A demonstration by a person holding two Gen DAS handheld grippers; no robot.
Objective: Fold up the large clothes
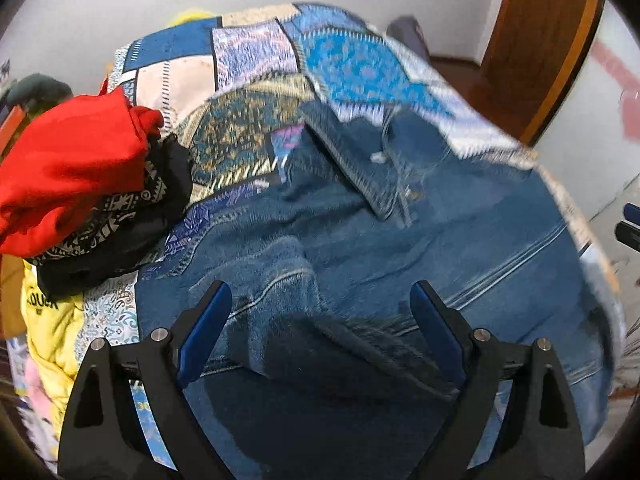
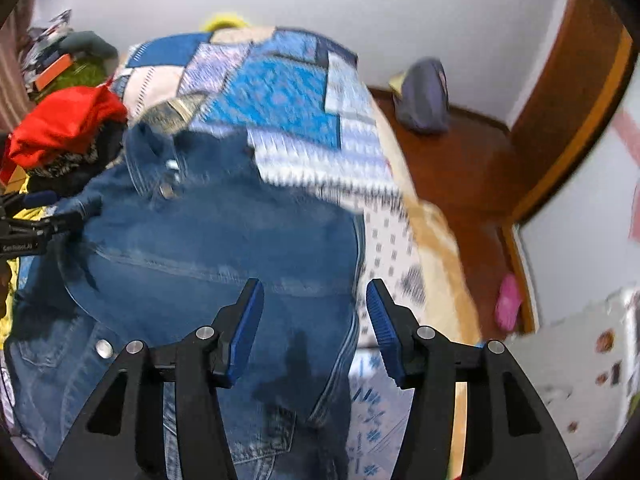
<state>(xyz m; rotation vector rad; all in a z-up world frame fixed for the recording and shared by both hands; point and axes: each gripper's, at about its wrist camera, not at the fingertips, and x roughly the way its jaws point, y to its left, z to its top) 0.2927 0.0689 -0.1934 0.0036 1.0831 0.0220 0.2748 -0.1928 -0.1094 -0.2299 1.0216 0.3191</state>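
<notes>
I am holding both tongs apart over the bed, and neither is gripping anything. Directly under and ahead of my left tongs (image 1: 320,308) the denim jacket (image 1: 360,240) is lying spread on the patchwork bedspread (image 1: 256,60), filling the gap between the jaws. My right tongs (image 2: 315,304) are hanging over the jacket's right-hand edge, the left jaw above denim, the right jaw above bare bedspread. The jacket's long axis is running away from me, collar (image 2: 160,152) at the far end; I think a sleeve is lying folded across the body beneath the left tongs, though blur is muddying it. For the coming fold, I am judging the right tongs nearer to a side seam. Farther off to the left, a pile of clothes topped by a red garment (image 1: 68,168) is sitting beside the jacket.
</notes>
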